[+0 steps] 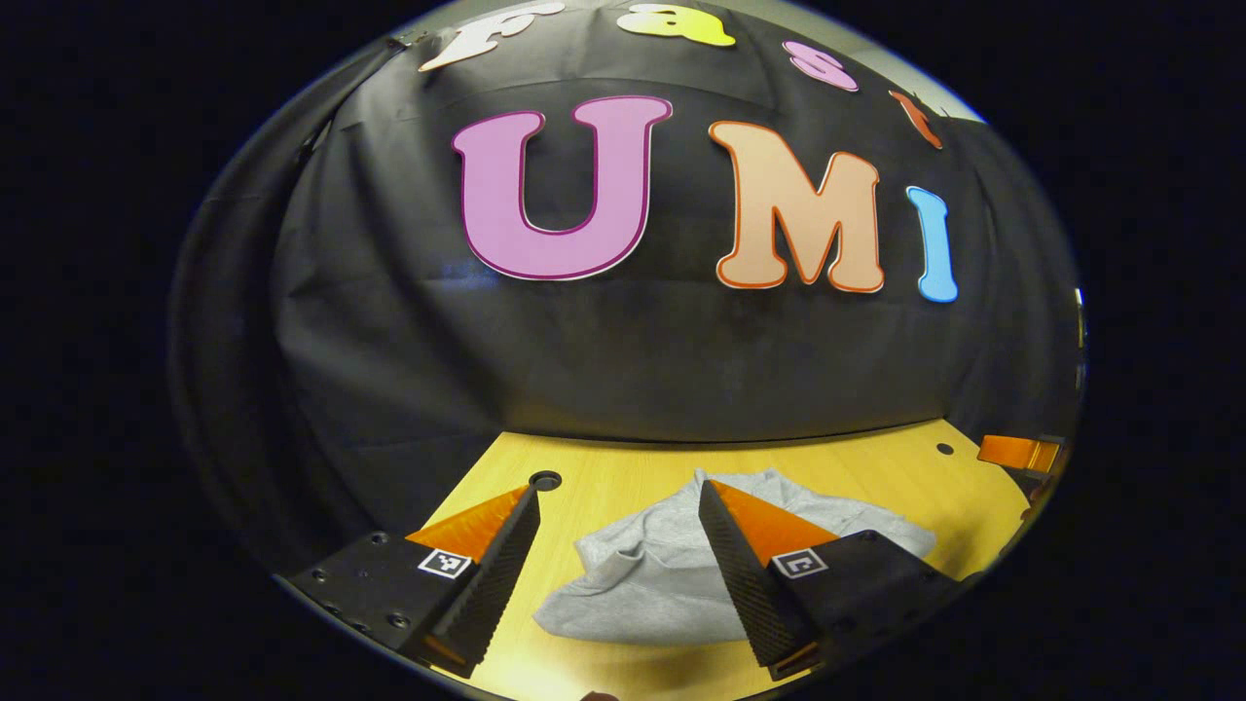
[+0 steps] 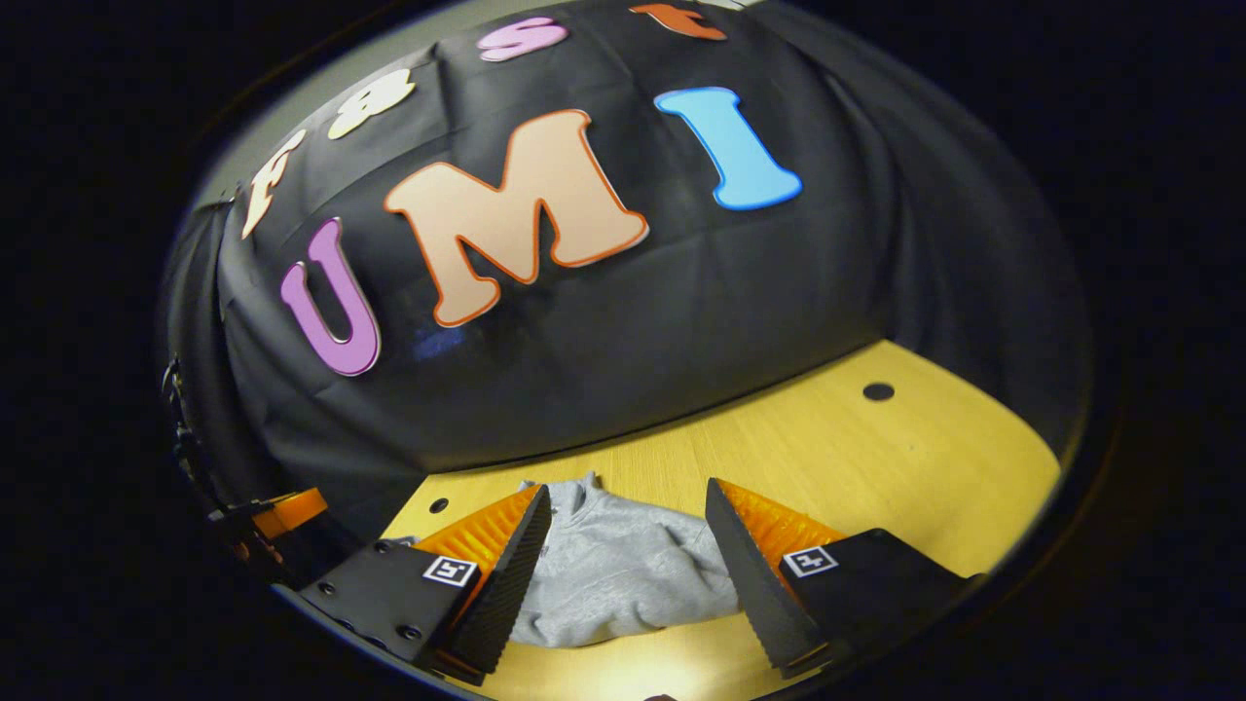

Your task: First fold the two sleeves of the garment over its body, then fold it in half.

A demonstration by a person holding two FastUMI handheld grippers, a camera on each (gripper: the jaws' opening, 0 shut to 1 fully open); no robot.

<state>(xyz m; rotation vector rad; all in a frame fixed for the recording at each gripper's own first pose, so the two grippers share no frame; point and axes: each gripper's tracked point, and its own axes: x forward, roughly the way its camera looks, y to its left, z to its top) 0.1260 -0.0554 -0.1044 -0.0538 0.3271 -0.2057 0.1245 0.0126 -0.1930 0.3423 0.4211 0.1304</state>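
Grey garment (image 1: pixel 672 574) lies bunched on the wooden table (image 1: pixel 604 477), below both grippers. Left gripper (image 1: pixel 618 506) and right gripper (image 2: pixel 628 506) hang spread apart, holding nothing. Risk: pinching two layers in the crumple, dragging the body along with a sleeve.

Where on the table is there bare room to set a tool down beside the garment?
Bare wood lies right of the gray garment, out to the table edge past the round hole. A narrower strip runs between garment and wall cloth.
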